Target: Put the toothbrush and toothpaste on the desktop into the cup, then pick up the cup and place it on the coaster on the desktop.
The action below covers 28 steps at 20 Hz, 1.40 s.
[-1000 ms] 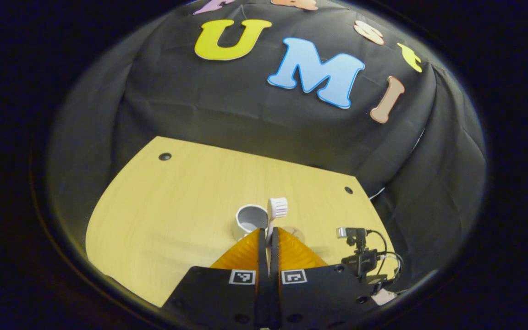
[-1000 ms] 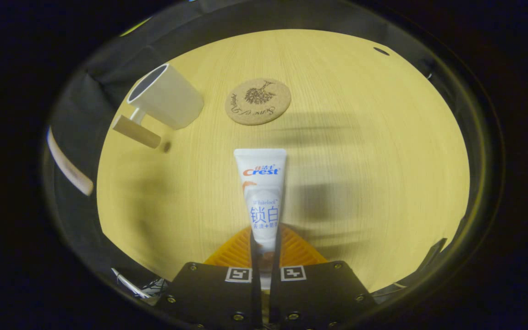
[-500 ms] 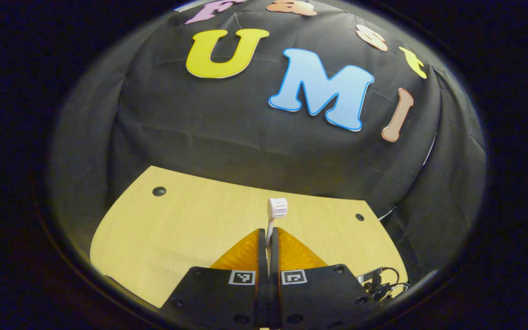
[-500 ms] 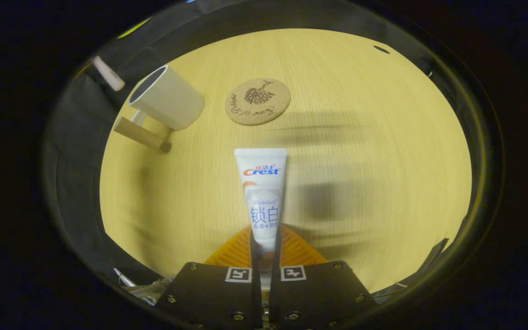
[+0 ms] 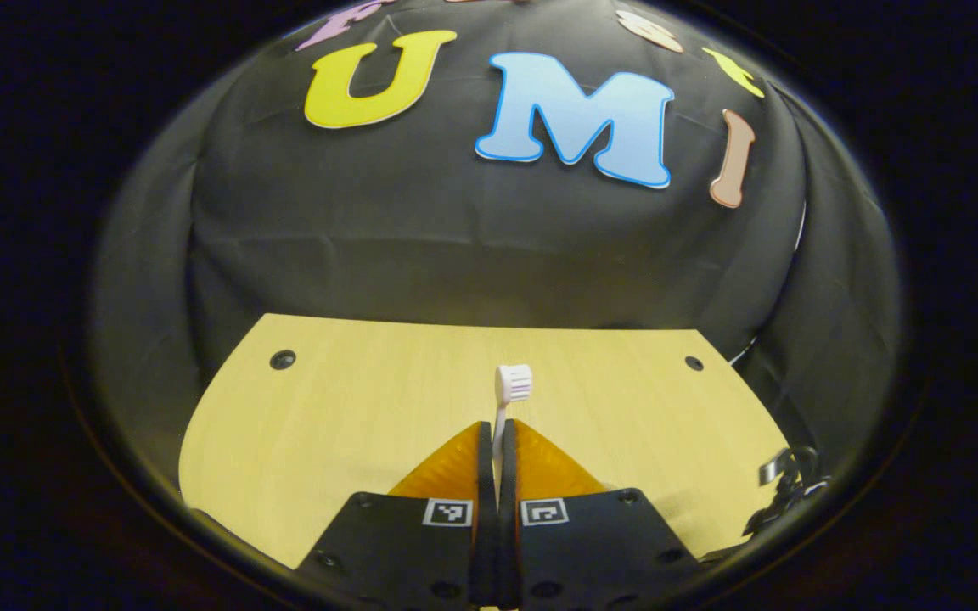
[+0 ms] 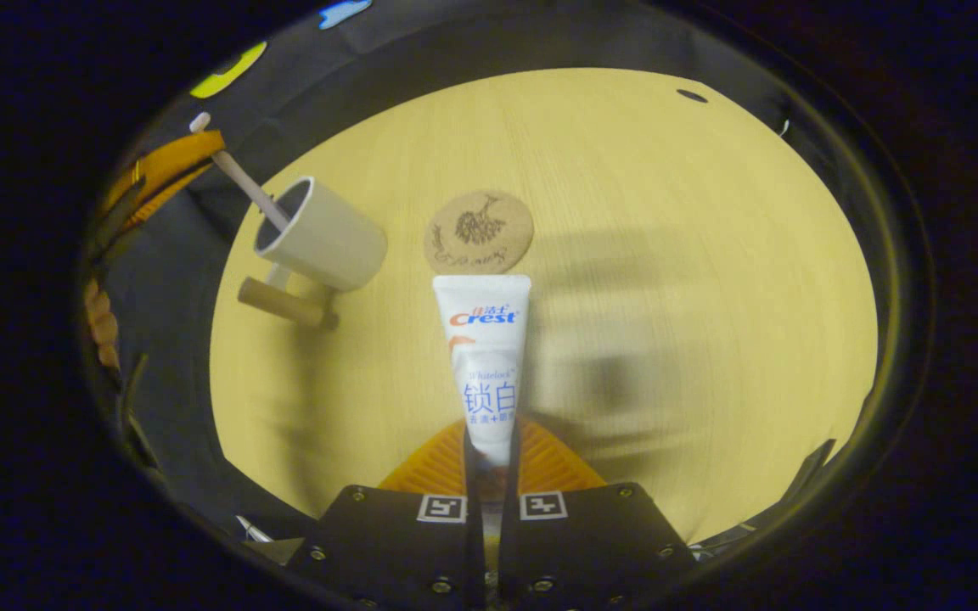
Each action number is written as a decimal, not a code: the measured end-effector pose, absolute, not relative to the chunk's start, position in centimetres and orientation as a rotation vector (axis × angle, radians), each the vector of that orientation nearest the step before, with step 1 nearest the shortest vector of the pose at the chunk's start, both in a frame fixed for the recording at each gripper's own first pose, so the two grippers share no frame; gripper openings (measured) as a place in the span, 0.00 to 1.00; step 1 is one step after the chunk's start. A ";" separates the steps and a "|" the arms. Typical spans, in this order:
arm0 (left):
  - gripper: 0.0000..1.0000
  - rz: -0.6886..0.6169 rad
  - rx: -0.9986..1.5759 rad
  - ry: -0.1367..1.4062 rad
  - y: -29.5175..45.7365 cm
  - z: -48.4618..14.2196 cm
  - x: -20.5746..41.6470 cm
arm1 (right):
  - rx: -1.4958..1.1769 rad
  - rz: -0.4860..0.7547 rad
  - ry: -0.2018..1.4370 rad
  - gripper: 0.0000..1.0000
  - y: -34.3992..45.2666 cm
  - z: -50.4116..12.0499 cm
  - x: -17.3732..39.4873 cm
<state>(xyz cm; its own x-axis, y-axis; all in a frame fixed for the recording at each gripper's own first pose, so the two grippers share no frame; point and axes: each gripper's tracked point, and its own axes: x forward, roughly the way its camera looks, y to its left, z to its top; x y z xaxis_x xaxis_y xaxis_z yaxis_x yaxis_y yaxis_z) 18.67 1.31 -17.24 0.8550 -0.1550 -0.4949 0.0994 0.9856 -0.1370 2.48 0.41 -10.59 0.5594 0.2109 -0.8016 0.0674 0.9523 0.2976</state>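
Left gripper point(image 5: 496, 450) jaws pinching white plastic toothbrush point(image 5: 512, 382), handle end entering white cylindrical cup point(image 6: 323, 235) at upper left; right gripper point(image 6: 489, 458) jaws pinching white toothpaste tube point(image 6: 482, 356); tilted handle risking tipping cup

The toothbrush point(image 5: 511, 383) is white with a small bristled head, and its thin neck rises upright from between the closed fingers of the left tool point(image 5: 497, 475). In the right gripper view its handle end slants down into the mouth of the cup point(image 6: 323, 235). The cup is white and cylindrical, with a pale peg handle, and stands on the worktop point(image 6: 667, 255). The toothpaste point(image 6: 483, 356) is a white tube with blue print, flat crimped end forward, clamped in the right tool point(image 6: 489, 475) above the worktop. The coaster point(image 6: 479, 232) is a round cork disc with a dark printed sprig, lying flat just beside the cup.
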 end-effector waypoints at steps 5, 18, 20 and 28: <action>0.07 -0.136 -0.117 0.570 1.4 -19.5 18.7 | 0.169 0.079 0.785 0.09 -1.3 -4.0 6.1; 0.83 -0.168 -0.137 0.626 2.9 -21.1 16.6 | 0.092 0.172 0.614 0.08 -1.9 5.1 7.8; 0.83 -0.174 -0.143 0.623 3.3 -20.7 15.7 | 0.090 0.196 0.569 0.08 -1.6 7.3 8.6; 0.83 -0.119 -0.132 0.623 8.5 -19.9 11.2 | 0.172 0.347 0.384 0.08 5.4 13.0 13.2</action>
<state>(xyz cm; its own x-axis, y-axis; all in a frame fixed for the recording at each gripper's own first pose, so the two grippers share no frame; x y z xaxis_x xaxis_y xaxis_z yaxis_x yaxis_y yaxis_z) 11.24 8.53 -19.90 0.8057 -0.1503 -0.5729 0.0708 0.9848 -0.1588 13.22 5.38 13.02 0.8694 0.3620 -0.3364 -0.2973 0.9269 0.2290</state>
